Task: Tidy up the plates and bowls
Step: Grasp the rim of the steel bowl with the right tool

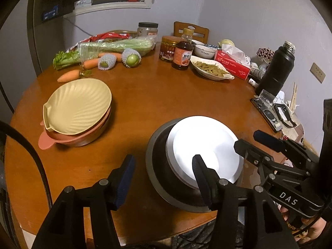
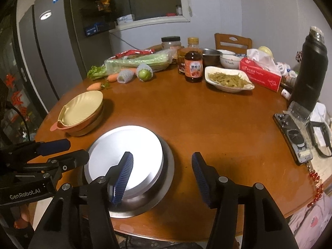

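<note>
Hand-held gripper (image 2: 161, 176) ribbed pads flank round, shiny steel plates (image 2: 124, 159).

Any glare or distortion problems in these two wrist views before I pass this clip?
Left wrist view: the white plates blow out to featureless glare and black vignette fills the corners. Right wrist view: the same stack is milder, rim still readable; fisheye bows the table edge and the fridge. Both are sharp, with dim, warm light.

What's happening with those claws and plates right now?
Left gripper and right gripper open, empty. Silver plates stacked. Shell dishes stacked apart. Nothing blocking.
</note>
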`<state>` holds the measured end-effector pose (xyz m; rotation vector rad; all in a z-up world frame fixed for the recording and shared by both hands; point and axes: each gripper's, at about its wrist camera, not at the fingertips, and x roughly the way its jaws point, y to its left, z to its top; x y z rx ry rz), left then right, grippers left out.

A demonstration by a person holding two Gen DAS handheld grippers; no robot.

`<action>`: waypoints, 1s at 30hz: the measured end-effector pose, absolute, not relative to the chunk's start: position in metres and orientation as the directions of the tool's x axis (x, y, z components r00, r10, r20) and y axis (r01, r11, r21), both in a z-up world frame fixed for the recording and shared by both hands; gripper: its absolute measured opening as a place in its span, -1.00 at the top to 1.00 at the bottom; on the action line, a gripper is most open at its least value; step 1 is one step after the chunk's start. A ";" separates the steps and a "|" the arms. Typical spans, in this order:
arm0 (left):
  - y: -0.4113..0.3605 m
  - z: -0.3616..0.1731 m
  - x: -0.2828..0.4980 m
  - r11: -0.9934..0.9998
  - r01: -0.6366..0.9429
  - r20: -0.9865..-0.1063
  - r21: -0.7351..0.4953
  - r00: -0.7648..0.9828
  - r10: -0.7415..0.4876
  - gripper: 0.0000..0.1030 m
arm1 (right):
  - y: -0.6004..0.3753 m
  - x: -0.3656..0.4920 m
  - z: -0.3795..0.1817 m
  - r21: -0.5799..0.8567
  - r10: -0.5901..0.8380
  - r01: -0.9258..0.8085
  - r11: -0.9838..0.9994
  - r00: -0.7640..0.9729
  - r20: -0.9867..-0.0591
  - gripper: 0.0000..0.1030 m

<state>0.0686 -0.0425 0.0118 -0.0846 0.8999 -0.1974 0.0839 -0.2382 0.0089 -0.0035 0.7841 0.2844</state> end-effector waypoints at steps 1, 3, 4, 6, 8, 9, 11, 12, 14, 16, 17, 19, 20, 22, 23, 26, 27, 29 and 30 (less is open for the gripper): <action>-0.042 0.010 0.070 0.979 0.131 -0.771 -0.156 0.604 -0.203 -0.11 | -0.238 0.084 0.007 0.106 0.252 -0.252 0.962 0.668 -0.700 -0.17; -0.040 0.008 0.072 0.979 0.123 -0.775 -0.160 0.599 -0.202 -0.15 | -0.239 0.087 0.002 0.117 0.254 -0.245 0.962 0.656 -0.711 -0.18; -0.038 0.006 0.073 0.979 0.119 -0.776 -0.166 0.597 -0.204 -0.17 | -0.240 0.088 0.000 0.127 0.259 -0.243 0.962 0.649 -0.716 -0.18; -0.035 0.003 0.075 0.978 0.112 -0.780 -0.179 0.590 -0.210 -0.23 | -0.242 0.089 -0.005 0.153 0.275 -0.240 0.959 0.635 -0.722 -0.18; -0.033 -0.001 0.078 0.974 0.107 -0.784 -0.201 0.578 -0.225 -0.24 | -0.243 0.090 -0.009 0.170 0.281 -0.232 0.958 0.626 -0.728 -0.18; -0.032 -0.002 0.078 0.972 0.106 -0.785 -0.209 0.574 -0.232 -0.24 | -0.244 0.091 -0.011 0.172 0.278 -0.226 0.959 0.623 -0.731 -0.18; -0.031 -0.005 0.080 0.970 0.103 -0.790 -0.220 0.565 -0.240 -0.24 | -0.245 0.093 -0.014 0.180 0.279 -0.219 0.959 0.617 -0.736 -0.18; -0.030 -0.007 0.082 0.968 0.103 -0.790 -0.228 0.561 -0.246 -0.26 | -0.245 0.093 -0.015 0.185 0.280 -0.215 0.959 0.613 -0.739 -0.18; -0.030 -0.010 0.083 0.966 0.104 -0.791 -0.237 0.557 -0.254 -0.28 | -0.246 0.095 -0.017 0.206 0.292 -0.210 0.956 0.602 -0.743 -0.18; -0.030 -0.011 0.084 0.964 0.110 -0.792 -0.240 0.552 -0.260 -0.29 | -0.246 0.096 -0.020 0.221 0.303 -0.208 0.953 0.594 -0.746 -0.19; -0.030 -0.012 0.084 0.963 0.111 -0.793 -0.245 0.549 -0.264 -0.30 | -0.245 0.096 -0.020 0.227 0.307 -0.207 0.952 0.590 -0.747 -0.19; -0.031 -0.014 0.087 0.961 0.114 -0.795 -0.250 0.543 -0.271 -0.31 | -0.244 0.098 -0.022 0.238 0.314 -0.206 0.949 0.583 -0.749 -0.20; -0.031 -0.015 0.087 0.961 0.114 -0.796 -0.252 0.541 -0.273 -0.33 | -0.244 0.098 -0.022 0.244 0.318 -0.205 0.948 0.579 -0.751 -0.20; -0.032 -0.017 0.089 0.959 0.115 -0.797 -0.260 0.534 -0.281 -0.34 | -0.242 0.100 -0.025 0.260 0.332 -0.207 0.943 0.565 -0.755 -0.20; -0.032 -0.018 0.090 0.957 0.117 -0.798 -0.267 0.530 -0.288 -0.34 | -0.241 0.101 -0.026 0.267 0.338 -0.207 0.941 0.560 -0.756 -0.20; -0.033 -0.021 0.093 0.949 0.126 -0.796 -0.288 0.520 -0.310 -0.34 | -0.239 0.103 -0.029 0.286 0.352 -0.206 0.936 0.545 -0.761 -0.20; -0.032 -0.022 0.094 0.948 0.127 -0.796 -0.293 0.517 -0.315 -0.34 | -0.238 0.103 -0.030 0.289 0.354 -0.203 0.935 0.540 -0.764 -0.20; -0.032 -0.024 0.095 0.942 0.129 -0.795 -0.311 0.508 -0.332 -0.34 | -0.237 0.105 -0.031 0.296 0.360 -0.205 0.933 0.531 -0.767 -0.20; -0.032 -0.025 0.095 0.940 0.131 -0.794 -0.316 0.506 -0.338 -0.34 | -0.237 0.106 -0.032 0.296 0.361 -0.207 0.932 0.529 -0.768 -0.20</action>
